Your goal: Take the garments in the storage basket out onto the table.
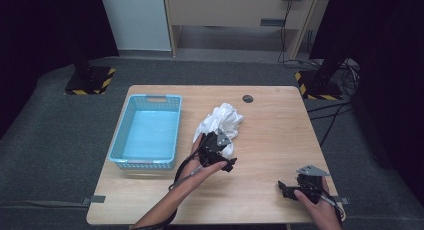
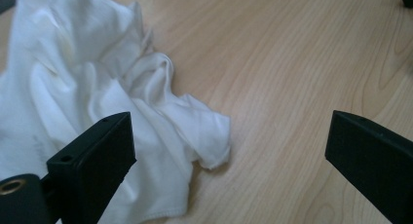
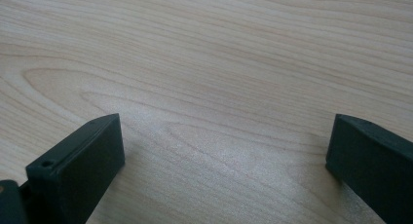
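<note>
One blue basket [image 1: 122, 135] just left of white cloth [image 1: 222, 121]; left claw [image 1: 218, 149] wide at cloth.

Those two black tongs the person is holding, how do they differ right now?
The left tongs sit at the crumpled white cloth near the table's middle; the right tongs are off by the table's near right corner. In the left gripper view a cloth corner lies between the jaws, while the right gripper view shows bare wood between them. Both stand wide open, gripping nothing.
</note>
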Demonstrator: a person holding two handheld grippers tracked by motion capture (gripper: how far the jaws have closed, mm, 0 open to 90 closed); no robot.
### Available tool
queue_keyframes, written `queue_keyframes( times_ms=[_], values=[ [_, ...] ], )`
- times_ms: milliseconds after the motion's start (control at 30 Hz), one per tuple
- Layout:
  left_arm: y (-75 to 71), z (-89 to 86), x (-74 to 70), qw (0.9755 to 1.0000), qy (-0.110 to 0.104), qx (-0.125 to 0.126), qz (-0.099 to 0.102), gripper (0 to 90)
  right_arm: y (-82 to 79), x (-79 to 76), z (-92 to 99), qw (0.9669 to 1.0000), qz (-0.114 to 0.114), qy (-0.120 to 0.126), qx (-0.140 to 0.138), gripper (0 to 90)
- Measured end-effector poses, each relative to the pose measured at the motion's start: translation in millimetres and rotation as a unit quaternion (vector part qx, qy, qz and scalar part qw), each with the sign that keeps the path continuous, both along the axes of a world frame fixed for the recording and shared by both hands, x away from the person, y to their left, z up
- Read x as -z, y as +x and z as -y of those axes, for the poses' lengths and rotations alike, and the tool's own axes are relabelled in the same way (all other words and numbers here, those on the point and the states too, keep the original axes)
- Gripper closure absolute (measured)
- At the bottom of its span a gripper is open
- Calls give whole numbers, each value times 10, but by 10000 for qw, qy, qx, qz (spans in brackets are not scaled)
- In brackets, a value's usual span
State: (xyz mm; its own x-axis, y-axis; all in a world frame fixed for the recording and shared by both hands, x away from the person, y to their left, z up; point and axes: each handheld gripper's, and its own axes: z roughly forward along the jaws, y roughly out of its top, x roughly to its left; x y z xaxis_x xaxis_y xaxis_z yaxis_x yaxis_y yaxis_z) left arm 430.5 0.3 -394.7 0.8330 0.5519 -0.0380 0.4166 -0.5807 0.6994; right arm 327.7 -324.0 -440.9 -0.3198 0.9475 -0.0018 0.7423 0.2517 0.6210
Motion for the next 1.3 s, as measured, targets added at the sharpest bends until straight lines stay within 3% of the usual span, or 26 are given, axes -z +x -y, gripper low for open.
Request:
queue_keyframes(
  times_ms=[67, 167, 467, 700, 900, 1000, 1100, 1233, 1300],
  values=[
    [-32, 0, 81, 9999, 2, 17, -163, 35, 0, 0, 0, 10000, 1, 1, 0, 3],
    [-109, -2, 169, 9997, 162, 76, -187, 37, 0, 0, 0, 10000, 0, 2, 1, 3],
    [-323, -210, 271, 9988, 322, 113, -363, 34, 0, 0, 0, 10000, -1, 2, 1, 3],
    [-437, -468, 319, 9979, 402, -158, -473, 35, 1, 0, 0, 10000, -2, 1, 0, 3],
    [-381, -619, 489, 9959, 421, -438, -676, 34, 0, 0, 0, 10000, -2, 1, 0, 3],
    [-350, -628, 555, 9954, 509, -488, -645, 37, 0, 0, 0, 10000, -2, 1, 0, 3],
    [-314, -631, 587, 9955, 404, -530, -674, 11, 1, 0, 0, 10000, -1, 1, 0, 3],
    [-293, -607, 604, 9965, 313, -550, -549, 19, 1, 0, 0, 10000, -2, 1, 0, 3],
    [-294, -594, 629, 9964, 190, -555, -605, 8, 1, 0, 0, 10000, -1, 1, 0, 3]
  ],
)
